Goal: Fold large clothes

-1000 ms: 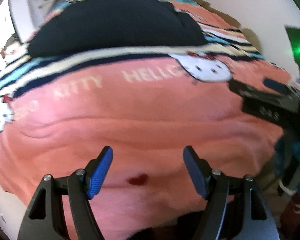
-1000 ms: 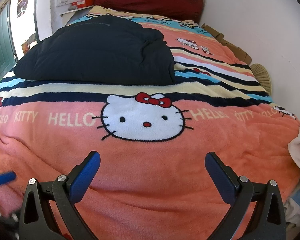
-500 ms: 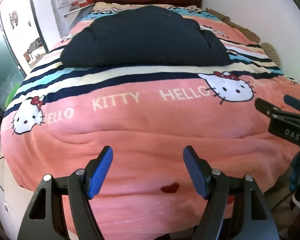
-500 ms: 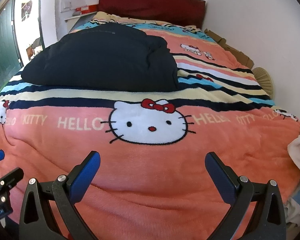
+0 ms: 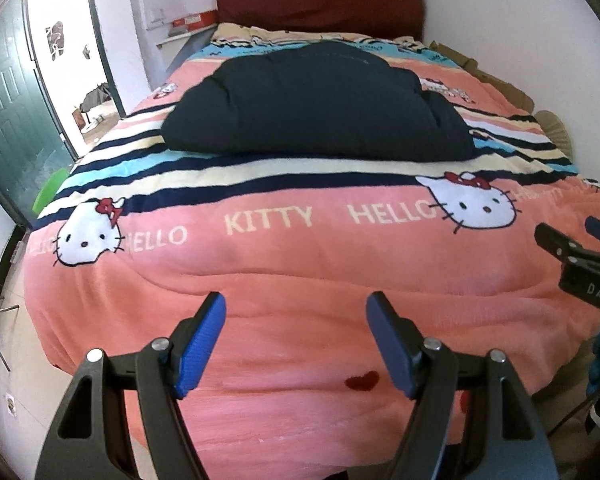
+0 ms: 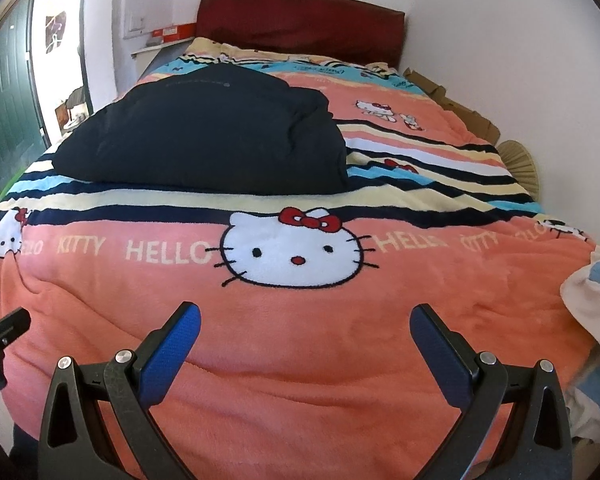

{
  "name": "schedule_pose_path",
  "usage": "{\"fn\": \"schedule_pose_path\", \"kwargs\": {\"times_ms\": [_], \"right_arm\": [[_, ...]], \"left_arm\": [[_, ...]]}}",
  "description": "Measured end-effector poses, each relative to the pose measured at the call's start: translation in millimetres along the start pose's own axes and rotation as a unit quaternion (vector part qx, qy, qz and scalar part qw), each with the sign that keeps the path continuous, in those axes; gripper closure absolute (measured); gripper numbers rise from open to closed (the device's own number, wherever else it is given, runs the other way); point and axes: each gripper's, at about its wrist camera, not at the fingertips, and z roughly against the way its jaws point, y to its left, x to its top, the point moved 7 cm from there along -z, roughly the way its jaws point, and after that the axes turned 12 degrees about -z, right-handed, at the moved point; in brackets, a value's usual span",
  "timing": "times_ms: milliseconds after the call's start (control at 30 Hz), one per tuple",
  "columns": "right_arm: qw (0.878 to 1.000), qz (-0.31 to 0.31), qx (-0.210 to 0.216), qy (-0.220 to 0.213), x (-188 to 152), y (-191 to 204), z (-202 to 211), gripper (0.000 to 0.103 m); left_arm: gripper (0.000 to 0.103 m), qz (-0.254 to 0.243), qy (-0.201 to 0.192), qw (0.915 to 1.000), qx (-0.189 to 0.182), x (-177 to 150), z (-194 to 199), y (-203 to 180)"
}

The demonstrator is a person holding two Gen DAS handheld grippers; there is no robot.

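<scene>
A large dark navy garment [image 5: 316, 100] lies folded in a puffy heap on the middle of the bed, also in the right wrist view [image 6: 208, 136]. My left gripper [image 5: 296, 320] is open and empty, held above the pink blanket [image 5: 300, 272] near the foot of the bed, well short of the garment. My right gripper [image 6: 306, 326] is open wide and empty, also over the foot of the bed. The right gripper also shows at the right edge of the left wrist view [image 5: 572, 244].
The bed has a dark red headboard [image 6: 300, 24] and stands against a white wall [image 6: 520, 60] on the right. A green door [image 5: 8, 112] and an open doorway are at the left. A white and blue cloth [image 6: 596, 300] hangs at the bed's right corner.
Both grippers have drawn back and risen from the bed, so more of the room shows. The left view has steadied. The garment has not moved. Both grippers stay open.
</scene>
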Motion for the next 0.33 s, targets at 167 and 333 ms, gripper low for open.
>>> {"fn": "schedule_pose_path", "kwargs": {"times_ms": [167,333], "right_arm": [[1.000,-0.002,0.002,-0.005,-1,-2,5,0.000],[1.000,-0.002,0.006,-0.012,-2,-2,10,0.000]], "left_arm": [[0.032,0.005,-0.014,0.9998,0.010,1,10,5],[0.032,0.014,-0.019,0.9997,0.012,0,16,9]]}}
